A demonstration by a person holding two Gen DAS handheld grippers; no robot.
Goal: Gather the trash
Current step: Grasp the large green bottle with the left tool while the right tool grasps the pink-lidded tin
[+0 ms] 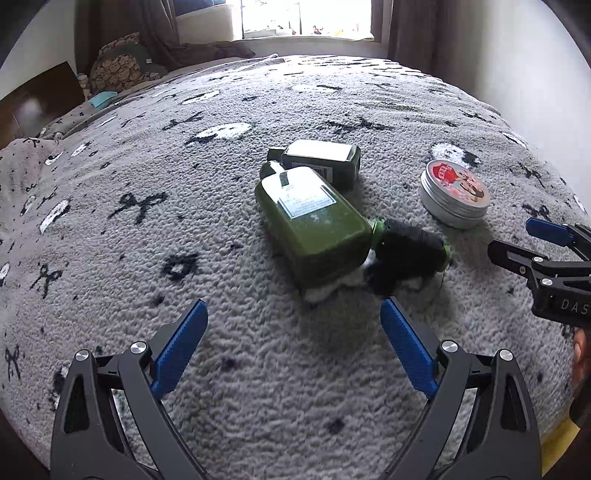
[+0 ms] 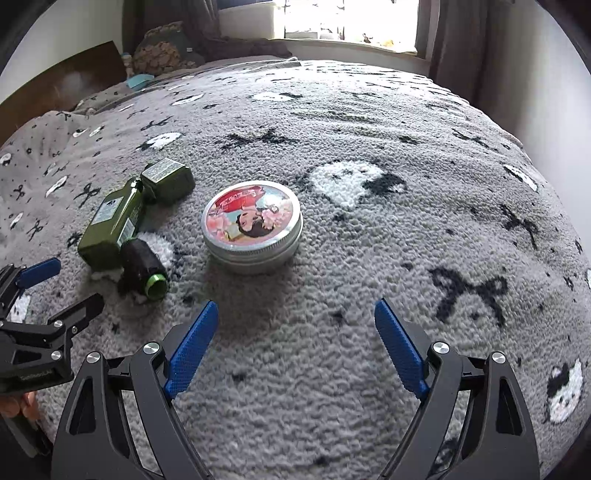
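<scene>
I see a grey fleece blanket (image 1: 258, 369) covering the bed, patterned with black bows and white faces. It's wide and bare on all sides of the clutter. Far edge meets a window wall with curtains (image 1: 406, 29); pillows (image 1: 118, 66) at far left.

Trash sits mid-blanket: large green bottle (image 1: 314, 221) lying flat, its neck touching a smaller dark green bottle (image 1: 321, 158) behind it. Black thread spool (image 1: 410, 251) touches the big bottle's base. Round tin (image 2: 253, 229) with picture lid stands apart, to the right of the bottles.

My left gripper (image 1: 293, 325) has jaws spread wide, nothing between them, just short of bottle and spool. My right gripper (image 2: 295, 325) is equally wide, empty, near the tin, not touching.
</scene>
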